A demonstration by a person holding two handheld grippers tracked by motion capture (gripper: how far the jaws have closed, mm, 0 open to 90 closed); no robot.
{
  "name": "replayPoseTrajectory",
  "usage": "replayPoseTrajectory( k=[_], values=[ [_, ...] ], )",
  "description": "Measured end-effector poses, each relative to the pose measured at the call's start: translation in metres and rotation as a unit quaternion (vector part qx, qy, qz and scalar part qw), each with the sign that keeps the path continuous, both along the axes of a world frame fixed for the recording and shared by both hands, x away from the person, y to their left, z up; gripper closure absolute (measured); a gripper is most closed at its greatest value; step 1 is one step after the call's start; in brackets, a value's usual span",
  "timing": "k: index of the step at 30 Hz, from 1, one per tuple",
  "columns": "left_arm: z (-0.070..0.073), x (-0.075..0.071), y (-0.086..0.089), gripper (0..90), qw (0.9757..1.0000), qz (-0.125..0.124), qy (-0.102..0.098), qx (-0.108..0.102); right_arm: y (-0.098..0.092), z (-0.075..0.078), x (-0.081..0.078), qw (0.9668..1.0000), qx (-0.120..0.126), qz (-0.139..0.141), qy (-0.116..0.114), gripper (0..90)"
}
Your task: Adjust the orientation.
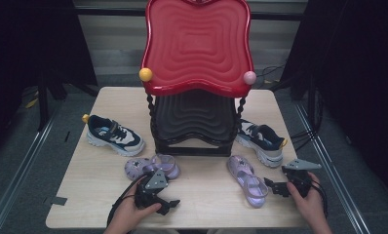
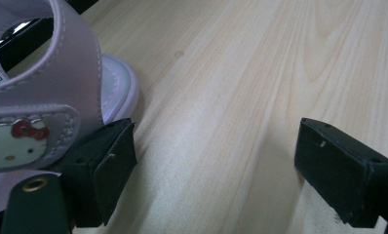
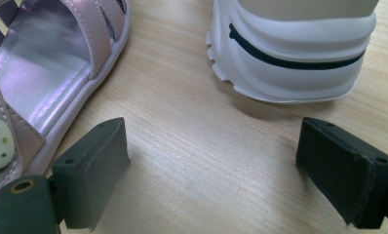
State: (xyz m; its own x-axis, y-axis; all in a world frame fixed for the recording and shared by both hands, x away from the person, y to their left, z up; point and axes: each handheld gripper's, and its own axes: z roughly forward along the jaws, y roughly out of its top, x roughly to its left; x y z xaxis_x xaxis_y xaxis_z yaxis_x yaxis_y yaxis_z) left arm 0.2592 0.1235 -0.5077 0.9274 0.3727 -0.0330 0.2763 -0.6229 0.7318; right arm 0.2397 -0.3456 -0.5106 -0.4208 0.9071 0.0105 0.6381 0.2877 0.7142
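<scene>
My left tool (image 1: 166, 204) gapes wide beside the left lilac sandal (image 1: 152, 167) on the table (image 1: 206, 195). My right tool (image 1: 274, 186) stands wide too, between the right lilac sandal (image 1: 248, 181) and a sneaker (image 1: 261, 141). The rack's red tray (image 1: 197, 46) holds nothing.

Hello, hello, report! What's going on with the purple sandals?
Left gripper open beside left lilac strap sandal. Right gripper open beside right lilac strap sandal. Navy-and-white sneaker close by.
</scene>
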Motion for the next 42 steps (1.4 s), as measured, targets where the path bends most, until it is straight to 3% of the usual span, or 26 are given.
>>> replayPoseTrajectory(
  k=[8,9,10,11,14,17,20,24,28,34,42],
  values=[
    [0.000,-0.003,0.000,13.1,1.0000,0.008,0.005,0.002,0.000,0.000,0.000,1.0000,0.000,-0.001,0.002,11.1],
    [0.001,-0.003,-0.001,13.2,0.9999,0.010,0.007,0.006,0.000,0.000,0.000,1.0000,0.000,-0.002,0.002,11.1],
    [0.005,-0.004,-0.002,13.8,0.9997,0.006,0.013,0.022,0.000,0.000,0.000,1.0000,0.000,-0.001,0.002,11.1],
    [0.005,-0.004,-0.002,15.0,0.9997,0.006,0.013,0.022,0.000,0.000,0.000,1.0000,0.000,0.000,0.001,11.1],
    [0.009,-0.006,-0.002,15.9,0.9988,0.011,0.040,0.028,0.000,0.000,0.000,1.0000,0.000,0.000,0.001,11.1],
    [0.015,-0.008,0.000,18.4,0.9963,0.024,0.077,0.030,0.000,0.000,0.000,1.0000,0.000,0.000,0.001,11.1],
    [0.025,-0.007,0.003,25.3,0.9950,0.017,0.091,0.037,0.000,0.000,0.000,1.0000,0.000,0.000,0.001,11.1],
    [0.041,-0.004,0.006,28.4,0.9923,0.027,0.111,0.047,0.000,0.000,0.000,1.0000,0.000,0.000,0.001,11.0],
    [0.061,0.004,0.005,31.7,0.9906,0.034,0.117,0.062,0.000,0.000,0.000,1.0000,0.000,0.000,0.001,11.1],
    [0.078,0.016,-0.003,32.9,0.9885,0.034,0.120,0.086,0.000,0.000,0.000,1.0000,0.000,0.000,0.001,11.1],
    [0.100,0.036,-0.017,36.6,0.9880,0.048,0.104,0.104,0.000,0.000,0.000,1.0000,0.000,0.000,0.001,11.1]
  ],
)
